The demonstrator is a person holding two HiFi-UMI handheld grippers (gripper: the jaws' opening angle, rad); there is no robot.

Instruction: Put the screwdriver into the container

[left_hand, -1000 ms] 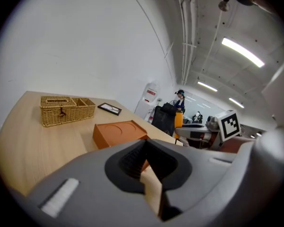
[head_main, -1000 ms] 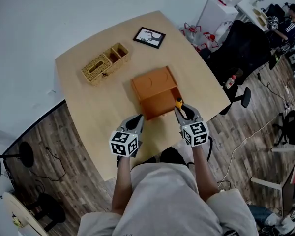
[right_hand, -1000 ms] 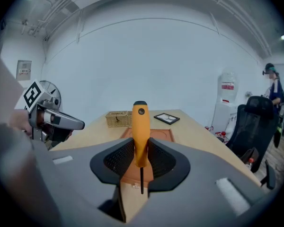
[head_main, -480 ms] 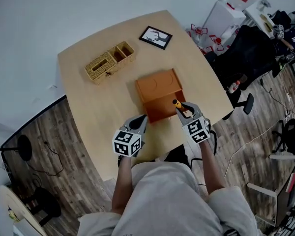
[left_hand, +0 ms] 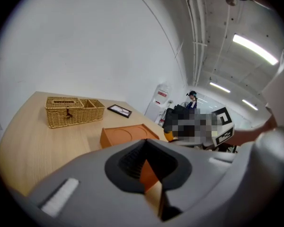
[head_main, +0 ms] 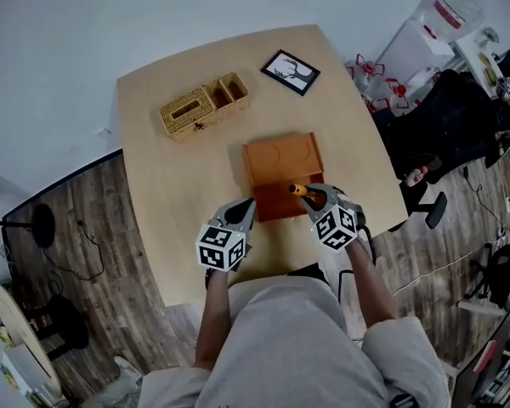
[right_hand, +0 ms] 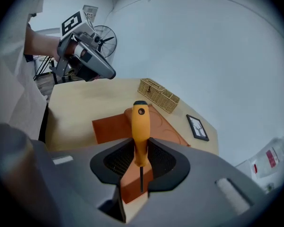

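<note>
An orange wooden container point(head_main: 280, 158) lies mid-table with its drawer point(head_main: 280, 202) pulled out toward me. My right gripper point(head_main: 316, 199) is shut on a screwdriver with a yellow handle point(head_main: 299, 190); the handle points left over the drawer's right end. In the right gripper view the handle point(right_hand: 140, 126) stands up between the jaws point(right_hand: 141, 163), its thin dark shaft below, with the container point(right_hand: 164, 129) behind. My left gripper point(head_main: 243, 213) hovers at the drawer's left front corner, jaws together and holding nothing. The left gripper view shows its jaws point(left_hand: 153, 186) closed before the container point(left_hand: 125, 135).
A wicker basket point(head_main: 204, 106) with compartments stands at the table's far left. A small black picture frame point(head_main: 291, 72) lies at the far right. The table edge point(head_main: 382, 168) drops off to the right, beyond which are office chairs and a water dispenser point(head_main: 438, 24).
My right gripper has carried the screwdriver left, from beside the drawer to over its right end, and the handle now tilts left. The left gripper stays near the drawer's left corner.
</note>
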